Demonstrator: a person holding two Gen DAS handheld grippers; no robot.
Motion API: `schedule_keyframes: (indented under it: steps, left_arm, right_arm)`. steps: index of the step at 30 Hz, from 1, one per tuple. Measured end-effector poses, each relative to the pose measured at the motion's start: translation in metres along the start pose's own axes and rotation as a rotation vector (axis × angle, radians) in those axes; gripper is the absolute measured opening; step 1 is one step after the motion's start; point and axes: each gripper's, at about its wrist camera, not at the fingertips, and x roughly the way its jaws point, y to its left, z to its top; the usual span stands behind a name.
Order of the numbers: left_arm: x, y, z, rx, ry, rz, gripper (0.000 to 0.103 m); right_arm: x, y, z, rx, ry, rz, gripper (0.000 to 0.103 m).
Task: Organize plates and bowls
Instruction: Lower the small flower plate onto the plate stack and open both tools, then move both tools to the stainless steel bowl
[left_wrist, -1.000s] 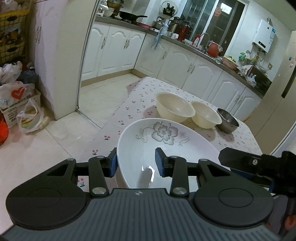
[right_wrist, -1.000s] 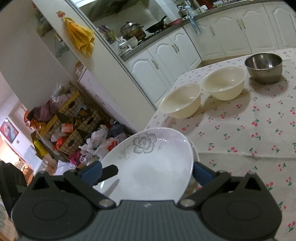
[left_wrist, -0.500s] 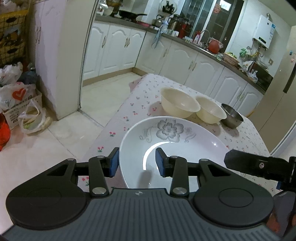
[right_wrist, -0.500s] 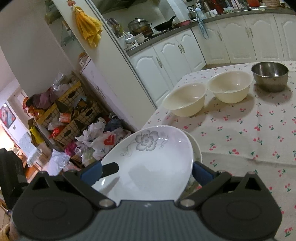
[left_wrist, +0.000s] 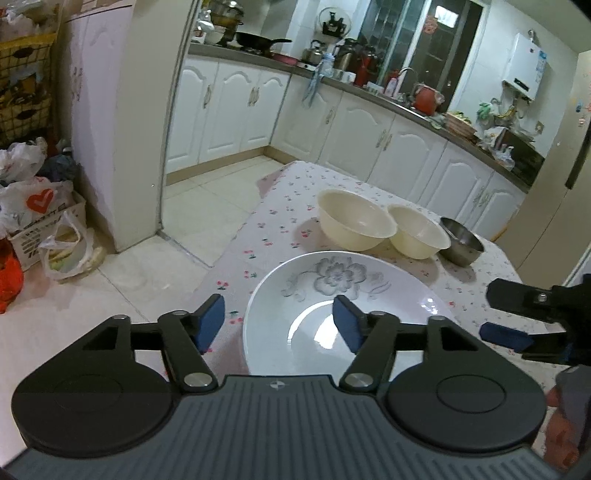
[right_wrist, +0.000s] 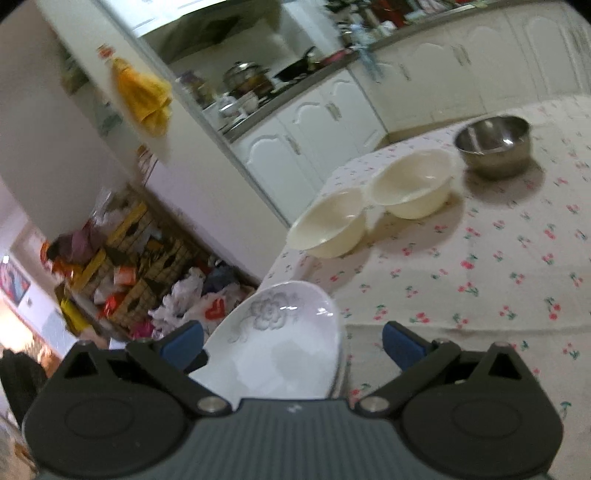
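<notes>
A white plate with a grey flower (left_wrist: 343, 295) lies at the near corner of the cherry-print table (left_wrist: 280, 206). My left gripper (left_wrist: 277, 325) straddles its near left rim. The jaws are opening wide and the blue pads (left_wrist: 210, 325) stand clear of the rim. From the right, my right gripper (left_wrist: 493, 312) points at the plate. In the right wrist view the plate (right_wrist: 288, 332) sits between that gripper's (right_wrist: 291, 345) wide-open fingers, untouched. Two cream bowls (left_wrist: 356, 223) (left_wrist: 419, 236) and a steel bowl (left_wrist: 461, 240) stand in a row behind.
The table's left edge drops to a tiled floor (left_wrist: 122, 280) with plastic bags (left_wrist: 37, 199) and stacked baskets (right_wrist: 140, 266). White kitchen cabinets (left_wrist: 369, 125) run behind the table. In the right wrist view the bowls (right_wrist: 332, 225) (right_wrist: 412, 188) (right_wrist: 493, 146) line the far edge.
My left gripper's jaws have spread wide off the plate's rim, and the plate now lies flatter on the table. The right gripper has drawn back a little from the plate.
</notes>
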Motion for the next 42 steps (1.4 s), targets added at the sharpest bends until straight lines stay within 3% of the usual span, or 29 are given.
schedule_keyframes:
  steps: [3, 8, 42]
  left_arm:
    - [0.001, -0.003, 0.000, 0.007, 0.001, -0.006, 0.098]
    - [0.002, -0.005, -0.002, 0.024, 0.017, -0.021, 0.103]
    - [0.000, -0.022, 0.002, 0.101, 0.068, -0.068, 0.103]
  right_arm:
    - [-0.002, -0.007, 0.001, 0.023, -0.014, -0.016, 0.102]
    - [-0.006, -0.015, 0.002, 0.048, -0.033, -0.020, 0.102]
    - [-0.040, -0.097, 0.021, 0.227, -0.163, -0.085, 0.102]
